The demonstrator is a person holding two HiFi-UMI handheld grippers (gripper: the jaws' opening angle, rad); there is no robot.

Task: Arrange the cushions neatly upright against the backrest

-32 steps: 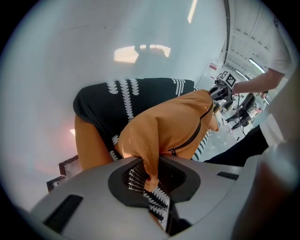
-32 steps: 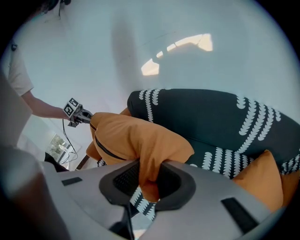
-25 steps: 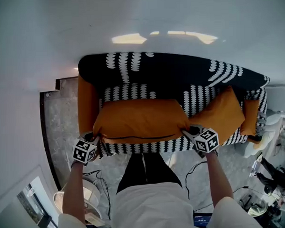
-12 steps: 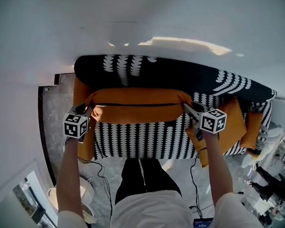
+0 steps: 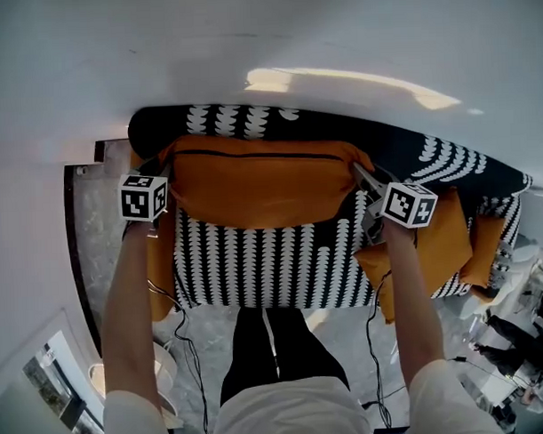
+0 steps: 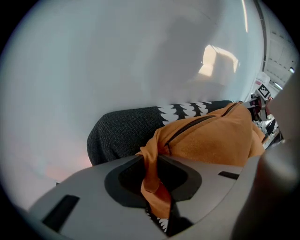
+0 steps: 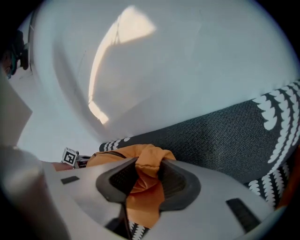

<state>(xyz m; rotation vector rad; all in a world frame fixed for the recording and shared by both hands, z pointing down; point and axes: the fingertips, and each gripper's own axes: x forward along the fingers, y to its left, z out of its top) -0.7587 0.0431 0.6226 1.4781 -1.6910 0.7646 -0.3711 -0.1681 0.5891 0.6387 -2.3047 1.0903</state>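
Observation:
A large orange cushion (image 5: 261, 181) with a dark zip along its top edge stands against the backrest (image 5: 411, 149) of a black sofa with white patterning. My left gripper (image 5: 163, 178) pinches its left corner, and my right gripper (image 5: 363, 177) pinches its right corner. In the left gripper view the cushion's (image 6: 211, 140) corner fabric is bunched between the left gripper's (image 6: 152, 173) jaws. In the right gripper view the cushion's (image 7: 149, 157) fabric fills the right gripper's (image 7: 147, 174) jaws. Both pairs of jaws have just been opening, with fabric still between them.
A second orange cushion (image 5: 450, 241) leans at the sofa's right, with a smaller one (image 5: 487, 240) beyond it. Another orange cushion (image 5: 162, 269) lies by the left armrest. The patterned seat (image 5: 273, 265) is below. Cables (image 5: 182, 322) trail over the marble floor, and a white wall stands behind.
Both grippers carried the large cushion from the seat's front edge up and back to the backrest. It has turned so its zip edge faces up.

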